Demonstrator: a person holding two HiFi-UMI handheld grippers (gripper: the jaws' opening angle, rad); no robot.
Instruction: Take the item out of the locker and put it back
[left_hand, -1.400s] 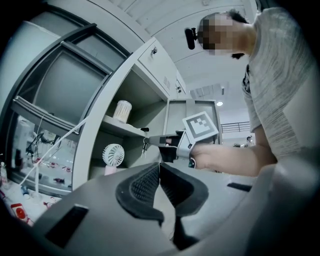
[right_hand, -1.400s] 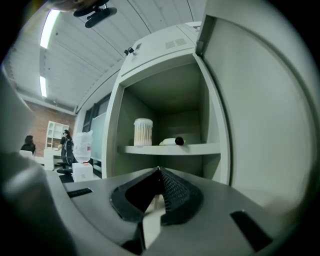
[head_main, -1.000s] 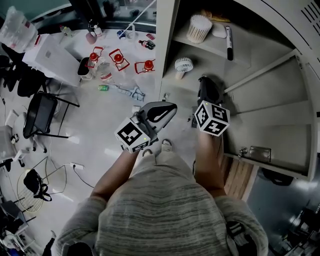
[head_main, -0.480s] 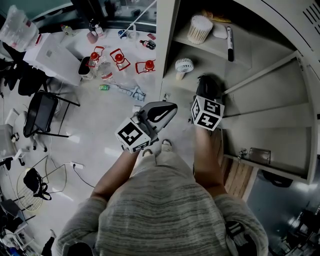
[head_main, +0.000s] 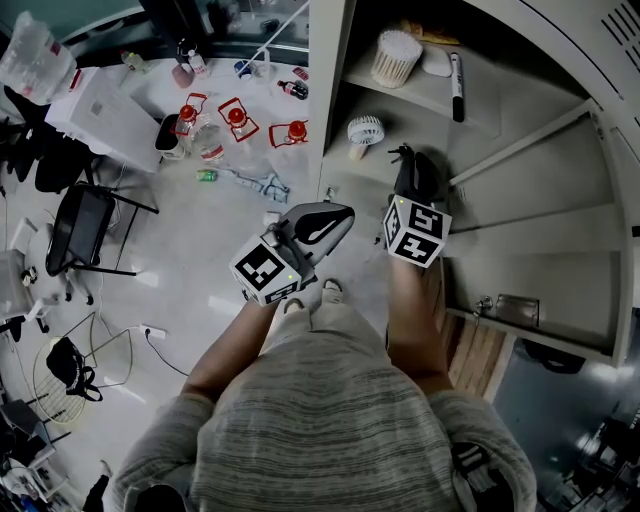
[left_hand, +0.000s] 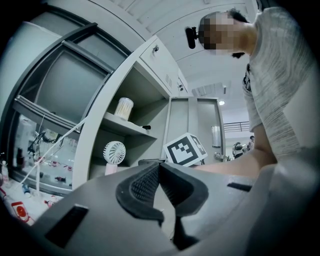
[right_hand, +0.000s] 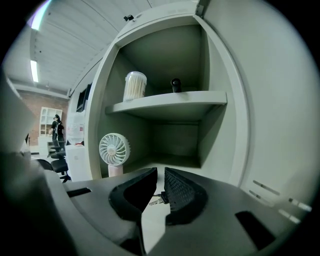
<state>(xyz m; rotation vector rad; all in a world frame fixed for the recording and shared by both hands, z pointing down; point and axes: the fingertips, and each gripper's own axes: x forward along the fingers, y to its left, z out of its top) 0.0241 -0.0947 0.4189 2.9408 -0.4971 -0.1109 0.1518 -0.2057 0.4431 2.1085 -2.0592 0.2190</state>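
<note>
The right gripper (right_hand: 160, 171) has rolled slightly and edged a touch deeper into the locker (head_main: 328, 110) since a second ago, while the left gripper (left_hand: 159, 166) has stayed where it was, outside the locker's open front. The right fingers (right_hand: 180, 192) have just been opening and now stand a narrow slit apart. In that slit, low on the floor of the locker's lower compartment, lies a small metal item (right_hand: 156, 199), key-like in outline and too small to name for certain. It sits close against one finger, and the other looks clear of it, so it seems let go rather than gripped. The left fingers (left_hand: 142, 182) are pressed together with nothing between them. A small white fan (head_main: 366, 132) stands at the front of the same compartment. A jar of cotton swabs (head_main: 397, 56) and a black marker (head_main: 457, 88) rest on the locker's upper shelf. Judged from this, the task looks close to its end: the item is back inside the locker and the release is about done. What appears left is to spread the fingers fully and draw the right gripper out of the locker without dragging the item along.
</note>
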